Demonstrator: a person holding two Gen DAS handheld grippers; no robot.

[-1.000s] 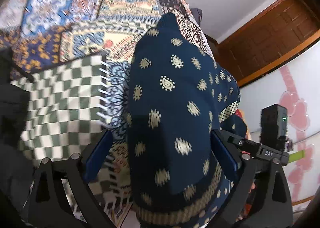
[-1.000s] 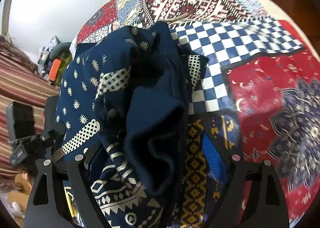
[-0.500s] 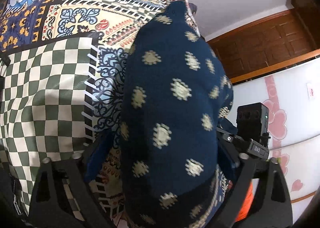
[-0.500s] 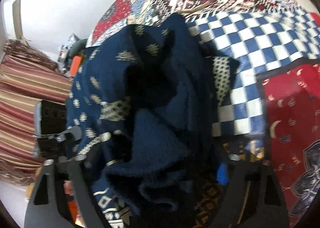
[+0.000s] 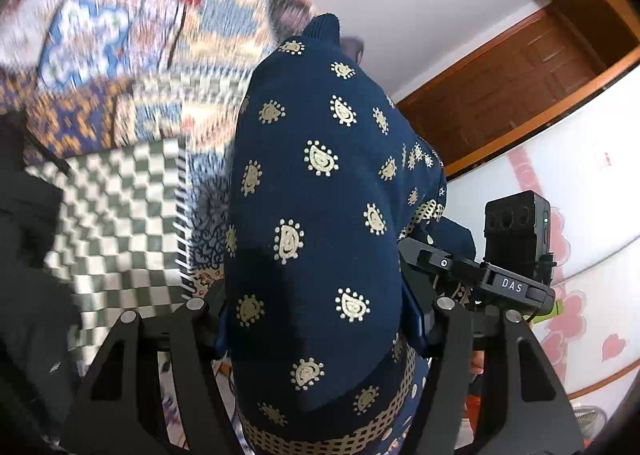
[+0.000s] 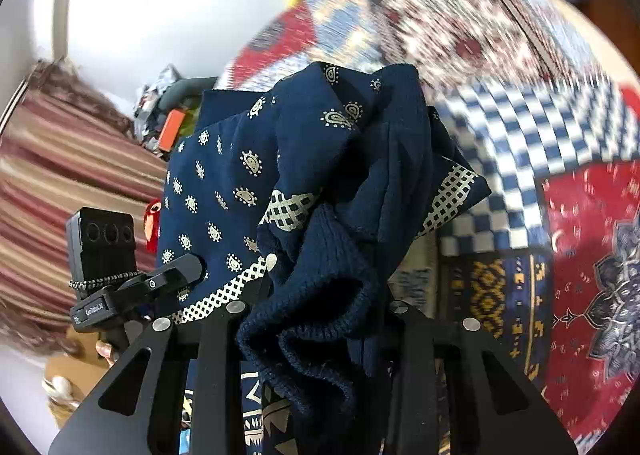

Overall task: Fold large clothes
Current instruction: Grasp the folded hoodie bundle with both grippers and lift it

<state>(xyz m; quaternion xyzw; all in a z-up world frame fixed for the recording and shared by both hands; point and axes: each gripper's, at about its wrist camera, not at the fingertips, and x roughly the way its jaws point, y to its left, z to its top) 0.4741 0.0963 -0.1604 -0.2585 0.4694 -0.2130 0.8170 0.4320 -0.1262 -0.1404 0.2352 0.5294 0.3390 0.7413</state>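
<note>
A large navy garment with cream paisley print (image 5: pixel 320 215) fills the left wrist view, draped over and between the fingers of my left gripper (image 5: pixel 320 319), which is shut on it. In the right wrist view the same garment (image 6: pixel 224 191) hangs bunched, with a ribbed cuff (image 6: pixel 316 319) drooping in front. My right gripper (image 6: pixel 320 319) is shut on that bunched cloth. Both grippers hold the garment lifted above the patchwork bedspread (image 6: pixel 600 255). The fingertips are hidden by cloth.
The bedspread (image 5: pixel 120 55) has a green-and-white checked patch (image 5: pixel 120 215) on the left. The other gripper's black body (image 5: pixel 516 251) is close on the right. A wooden door (image 5: pixel 520 75) and a white wall stand behind. Striped curtains (image 6: pixel 60 195) hang at left.
Both grippers have swung with the garment; the bedspread is now motion-blurred. The jaws of both grippers have closed in on the cloth. The ribbed cuff now droops lower in the right view.
</note>
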